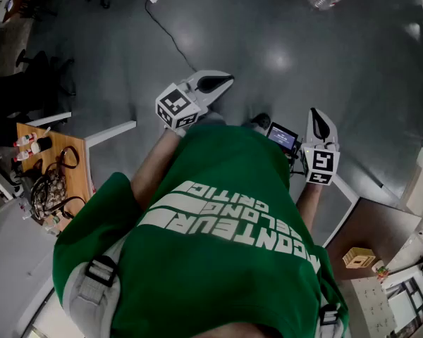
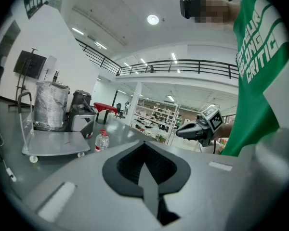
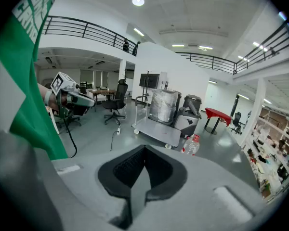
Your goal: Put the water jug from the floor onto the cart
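Beyond green shirt (image 1: 218, 245), holds left gripper (image 1: 224, 82) and right gripper (image 1: 317, 115) closed and empty, probably only for approach; finds water jug (image 3: 191, 146) upright on floor (image 1: 268, 48) near cart (image 3: 156, 134) corner, well ahead.

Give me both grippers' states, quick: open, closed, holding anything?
Left gripper: closed, holding nothing.
Right gripper: closed, holding nothing.
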Available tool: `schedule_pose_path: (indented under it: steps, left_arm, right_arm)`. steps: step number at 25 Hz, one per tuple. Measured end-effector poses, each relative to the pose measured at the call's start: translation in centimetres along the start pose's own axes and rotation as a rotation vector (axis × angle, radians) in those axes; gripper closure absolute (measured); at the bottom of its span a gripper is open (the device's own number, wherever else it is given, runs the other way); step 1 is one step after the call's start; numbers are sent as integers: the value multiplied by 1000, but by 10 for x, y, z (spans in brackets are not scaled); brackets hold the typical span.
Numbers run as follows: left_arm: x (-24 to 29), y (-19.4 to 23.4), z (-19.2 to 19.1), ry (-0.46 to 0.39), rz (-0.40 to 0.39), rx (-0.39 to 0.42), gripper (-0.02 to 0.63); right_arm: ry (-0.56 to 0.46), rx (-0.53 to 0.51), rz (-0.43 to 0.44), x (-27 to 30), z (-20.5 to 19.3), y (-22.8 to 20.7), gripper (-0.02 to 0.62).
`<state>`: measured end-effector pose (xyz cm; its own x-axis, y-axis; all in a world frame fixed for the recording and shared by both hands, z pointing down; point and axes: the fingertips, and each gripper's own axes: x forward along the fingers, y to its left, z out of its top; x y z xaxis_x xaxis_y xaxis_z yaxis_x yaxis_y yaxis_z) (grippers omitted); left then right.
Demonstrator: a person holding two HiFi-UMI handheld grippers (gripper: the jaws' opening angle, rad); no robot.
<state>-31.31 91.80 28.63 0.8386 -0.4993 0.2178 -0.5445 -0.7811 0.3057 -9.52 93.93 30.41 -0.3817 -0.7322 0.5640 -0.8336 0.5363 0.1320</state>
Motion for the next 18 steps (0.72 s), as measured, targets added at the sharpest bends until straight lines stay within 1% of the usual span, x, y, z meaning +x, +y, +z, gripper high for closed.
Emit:
schedule_pose_path:
  steps: [7, 12, 18]
  left_arm:
    - [14, -11, 0, 2, 2, -4, 594]
    - [22, -13, 1, 6, 10, 8, 594]
    - [40, -19, -2, 21, 22, 20, 592]
  right_arm:
    - [3, 9, -2, -9, -10, -15, 603]
    - [2, 15, -7, -12, -15, -23, 603]
    - [19, 15, 14, -17, -32, -34, 603]
